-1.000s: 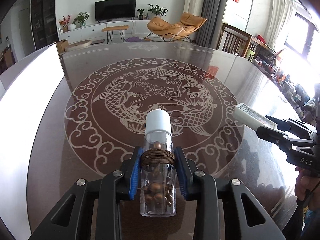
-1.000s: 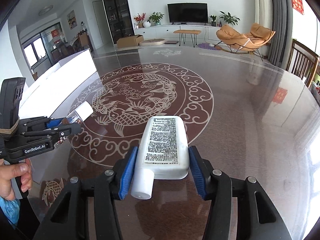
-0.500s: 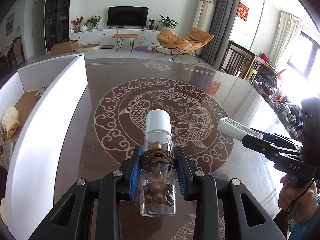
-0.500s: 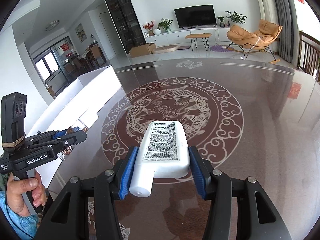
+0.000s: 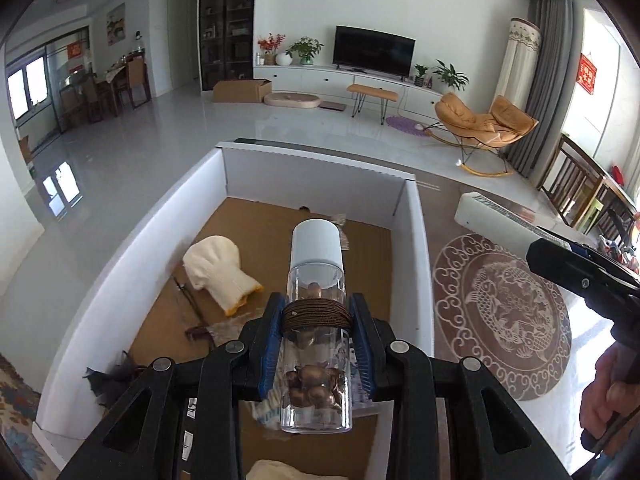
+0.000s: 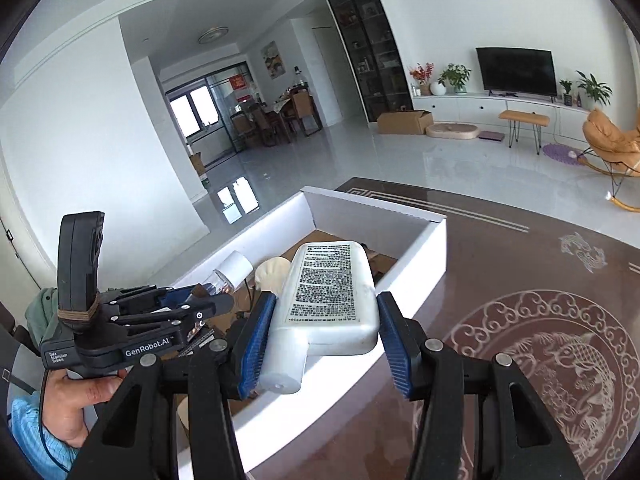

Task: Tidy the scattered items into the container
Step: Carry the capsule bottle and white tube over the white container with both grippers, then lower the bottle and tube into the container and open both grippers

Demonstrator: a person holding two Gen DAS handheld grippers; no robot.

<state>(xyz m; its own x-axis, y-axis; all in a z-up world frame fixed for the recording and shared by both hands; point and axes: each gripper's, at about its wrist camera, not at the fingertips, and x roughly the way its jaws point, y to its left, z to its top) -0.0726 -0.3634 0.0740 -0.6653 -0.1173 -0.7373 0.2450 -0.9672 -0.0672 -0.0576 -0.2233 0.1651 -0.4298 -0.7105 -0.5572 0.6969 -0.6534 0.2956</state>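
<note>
Both our grippers have swung from the dark fish-patterned table (image 6: 520,280) over the white box (image 5: 412,264). Our left gripper (image 5: 318,344) clamps a clear white-capped jar (image 5: 316,320) of brown beads above the box; our right gripper (image 6: 324,344) grips a white labelled bottle (image 6: 328,292) at its rim.

Both wrist views look steeply down, close over the shared white box (image 5: 412,248) (image 6: 432,248).
</note>
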